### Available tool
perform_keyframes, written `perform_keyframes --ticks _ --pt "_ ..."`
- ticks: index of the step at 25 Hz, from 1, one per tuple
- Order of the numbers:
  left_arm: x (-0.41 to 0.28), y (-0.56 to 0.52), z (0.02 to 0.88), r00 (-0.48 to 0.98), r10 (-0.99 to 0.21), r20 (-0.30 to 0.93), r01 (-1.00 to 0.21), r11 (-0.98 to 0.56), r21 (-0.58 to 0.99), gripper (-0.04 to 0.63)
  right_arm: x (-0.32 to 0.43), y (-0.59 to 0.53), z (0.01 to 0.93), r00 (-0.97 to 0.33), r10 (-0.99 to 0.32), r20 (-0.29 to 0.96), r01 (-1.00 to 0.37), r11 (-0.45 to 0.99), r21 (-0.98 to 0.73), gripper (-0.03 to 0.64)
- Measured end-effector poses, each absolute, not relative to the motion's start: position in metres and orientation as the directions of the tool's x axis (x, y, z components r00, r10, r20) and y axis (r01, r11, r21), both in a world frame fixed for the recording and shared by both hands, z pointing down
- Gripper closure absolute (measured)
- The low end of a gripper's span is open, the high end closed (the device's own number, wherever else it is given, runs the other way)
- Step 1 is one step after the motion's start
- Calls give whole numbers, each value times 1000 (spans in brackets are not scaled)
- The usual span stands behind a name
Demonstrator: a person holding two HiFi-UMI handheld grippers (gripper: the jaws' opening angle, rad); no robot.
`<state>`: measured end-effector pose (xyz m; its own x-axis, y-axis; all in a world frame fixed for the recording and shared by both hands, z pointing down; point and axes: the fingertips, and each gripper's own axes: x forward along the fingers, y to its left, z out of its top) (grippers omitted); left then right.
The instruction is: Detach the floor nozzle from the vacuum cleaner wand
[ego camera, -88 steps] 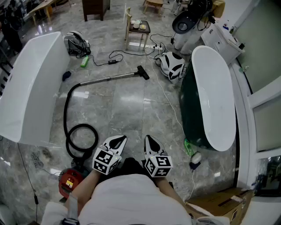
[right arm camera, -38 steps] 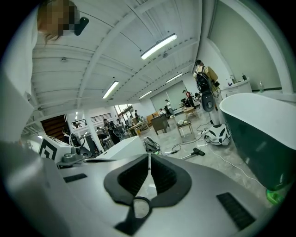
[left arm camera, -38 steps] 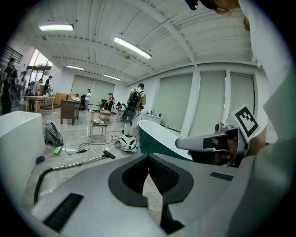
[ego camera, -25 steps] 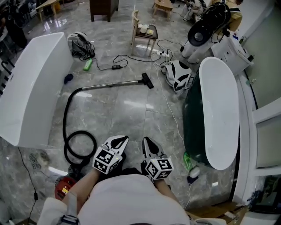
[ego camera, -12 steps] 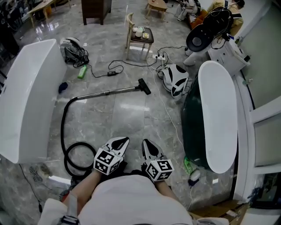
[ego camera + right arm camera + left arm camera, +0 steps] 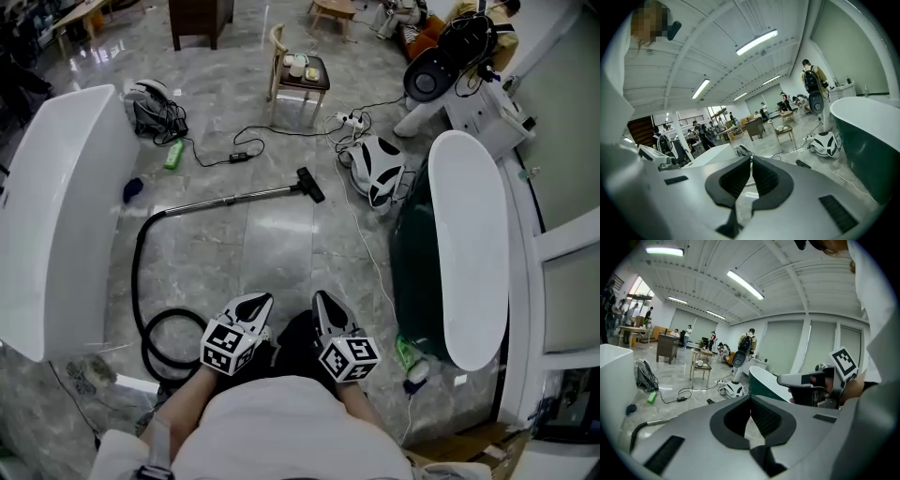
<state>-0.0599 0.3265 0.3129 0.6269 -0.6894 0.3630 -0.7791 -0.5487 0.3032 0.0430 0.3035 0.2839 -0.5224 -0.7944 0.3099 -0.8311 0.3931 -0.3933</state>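
While the nozzle (image 6: pixel 310 184) sits on the wand (image 6: pixel 234 198), the left gripper (image 6: pixel 254 300) and right gripper (image 6: pixel 322 300) hang well short of it, both closed and empty.

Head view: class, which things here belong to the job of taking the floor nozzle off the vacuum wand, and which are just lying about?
Belong to the job:
floor nozzle
wand
hose
left gripper and right gripper, both shut and empty

Just lying about:
green bottle
black cable
small table
white bathtub
green bathtub
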Motion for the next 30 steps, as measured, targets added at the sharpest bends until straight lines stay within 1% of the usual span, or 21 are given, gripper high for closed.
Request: perform_keyframes --ticks 8,12,18,23,27,30 --pt "-75 321 323 588 -715 378 -808 -493 324 586 24 284 295 -572 -751 330 -802 428 -417 600" --pt "-75 300 327 571 -722 391 -819 -472 326 586 29 265 302 -577 -742 340 -798 426 -426 600" --pt "-65 250 328 557 -723 408 -830 -466 308 586 42 218 306 -584 -736 342 -791 421 -444 600" --pt "-48 203 323 555 -729 401 -831 -466 302 584 64 157 296 -568 -765 304 -771 364 -523 600" --pt "-36 161 319 545 -741 391 -837 -459 298 585 78 112 291 -544 -783 302 -790 356 -499 600" --pt "-28 135 321 539 -744 395 -841 -451 298 586 82 89 293 -572 -765 296 -773 383 -505 600"
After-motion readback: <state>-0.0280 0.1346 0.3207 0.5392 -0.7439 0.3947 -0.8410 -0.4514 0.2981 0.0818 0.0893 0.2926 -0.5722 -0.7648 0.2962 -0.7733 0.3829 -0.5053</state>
